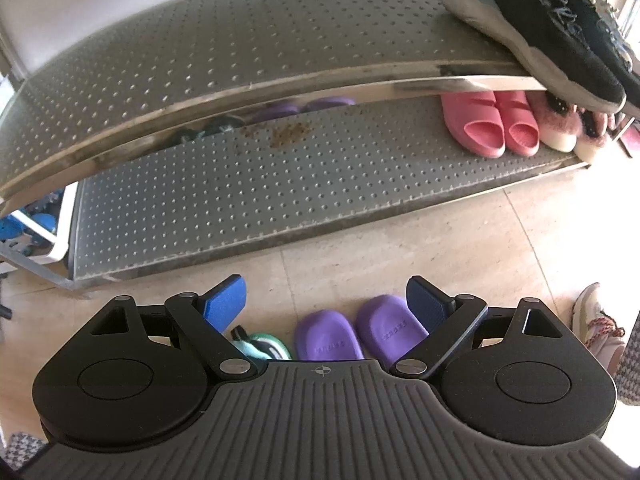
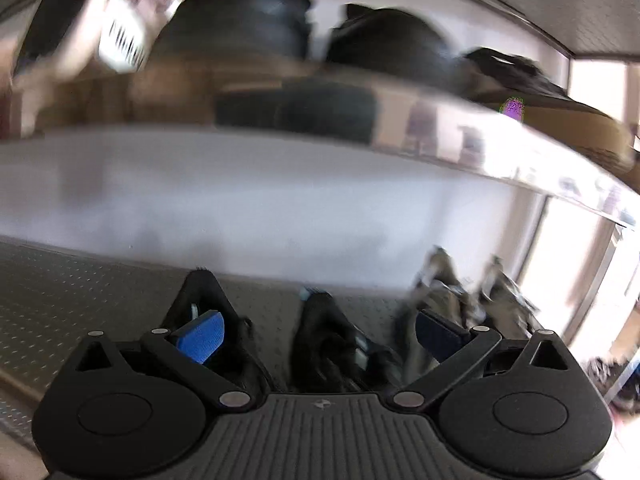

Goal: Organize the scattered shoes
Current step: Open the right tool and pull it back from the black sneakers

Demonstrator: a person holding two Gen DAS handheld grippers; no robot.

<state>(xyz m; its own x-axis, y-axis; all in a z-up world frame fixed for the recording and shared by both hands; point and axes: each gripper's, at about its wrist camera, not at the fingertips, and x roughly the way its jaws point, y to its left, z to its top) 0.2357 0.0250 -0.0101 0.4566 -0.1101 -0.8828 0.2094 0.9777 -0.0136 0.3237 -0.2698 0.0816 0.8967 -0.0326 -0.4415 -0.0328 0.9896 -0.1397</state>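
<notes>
**Shoe Rack Station: Positions of Shoes and Grippers**

1. Purple slippers (image 1: pixel 360 332). The pair lies on the tiled floor (image 1: pixel 460 248) in front of the rack, toes toward the rack. In the left wrist view it sits at 6 o'clock, directly below the left gripper (image 1: pixel 326 304). The gripper's jaws stand wide apart with nothing between the blue pads (image 1: pixel 224 304); the pads touch no shoe.

2. Green-and-black shoe (image 1: pixel 260 346). Located just beside the purple pair, at its 9 o'clock, partly hidden by the gripper body.

3. Lower shelf (image 1: pixel 240 200). Perforated grey metal. Pink slides (image 1: pixel 492 124) stand side by side at the 2 o'clock end, with fuzzy pink-and-white slippers (image 1: pixel 560 128) touching them on the far side.

4. Upper shelf (image 1: pixel 200 48). A black sneaker with white sole (image 1: pixel 540 28) rests at 1 o'clock, its toe overhanging the front edge.

5. A light sneaker with pink laces (image 1: pixel 596 320) lies on the floor at 3 o'clock, well apart from the purple pair.

6. Right gripper (image 2: pixel 320 336). Jaws wide apart (the frame is motion-blurred). It points into a rack shelf (image 2: pixel 80 300), where two black shoes (image 2: pixel 332 344) sit close ahead of the pads; contact cannot be determined. Grey shoes (image 2: pixel 460 300) stand at 3 o'clock of them. Dark shoes (image 2: pixel 380 40) occupy the tier above.
</notes>
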